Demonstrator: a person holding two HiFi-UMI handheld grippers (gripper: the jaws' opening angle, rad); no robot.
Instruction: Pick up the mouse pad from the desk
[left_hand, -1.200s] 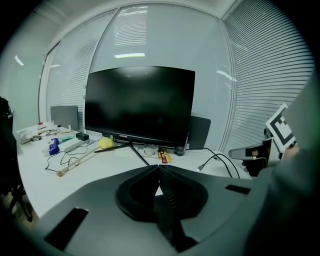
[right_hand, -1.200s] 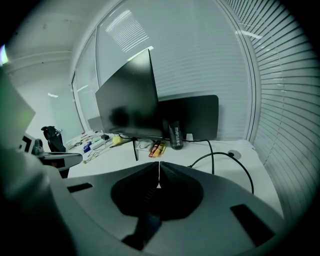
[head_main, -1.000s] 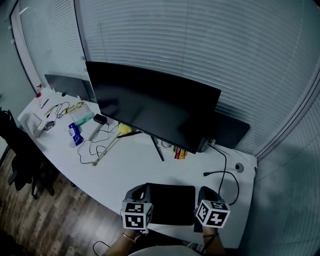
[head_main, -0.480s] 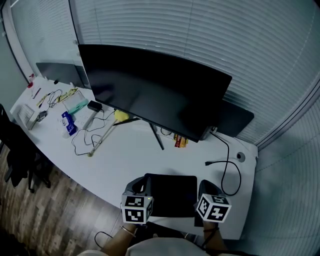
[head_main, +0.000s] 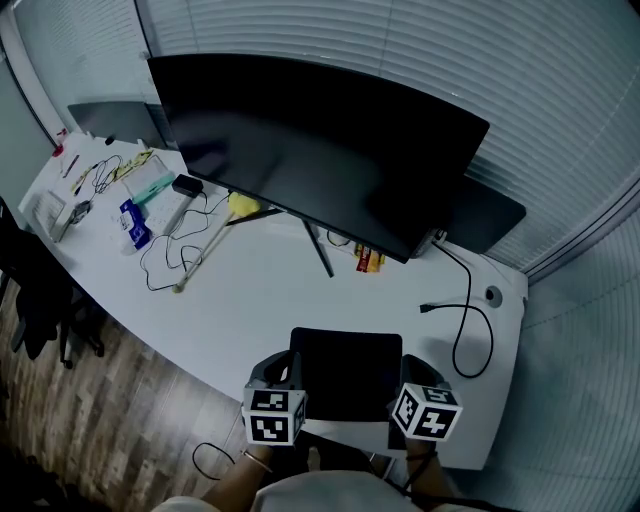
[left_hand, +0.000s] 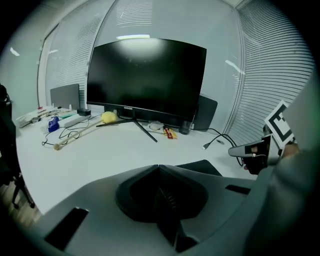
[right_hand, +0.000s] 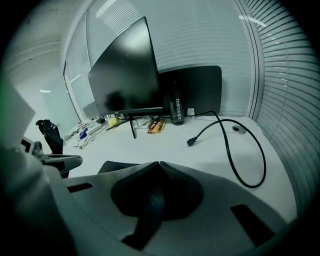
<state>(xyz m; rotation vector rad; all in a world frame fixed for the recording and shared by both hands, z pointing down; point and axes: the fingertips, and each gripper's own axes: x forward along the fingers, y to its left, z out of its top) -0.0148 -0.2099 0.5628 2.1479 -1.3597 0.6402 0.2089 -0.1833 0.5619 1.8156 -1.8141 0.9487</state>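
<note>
In the head view, the left claw (head_main: 288, 370) and the right claw (head_main: 410, 372) are hanging over the near edge of the bench (head_main: 250, 310). The black mouse pad (head_main: 347, 372) is lying flat between them, probably so that each claw can take one side. In the left gripper view, the jaws are pressing together on nothing, and the pad is lying just ahead, to this claw's right. In the right gripper view, the jaws are likewise closed and empty, and the pad's corner is showing ahead on the left. I think both will need opening before any grasp.

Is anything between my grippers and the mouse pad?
Nothing visible. The mouse pad lies bare, left gripper at its left side, right gripper at its right; the black cable lies farther right, clear of both.
</note>
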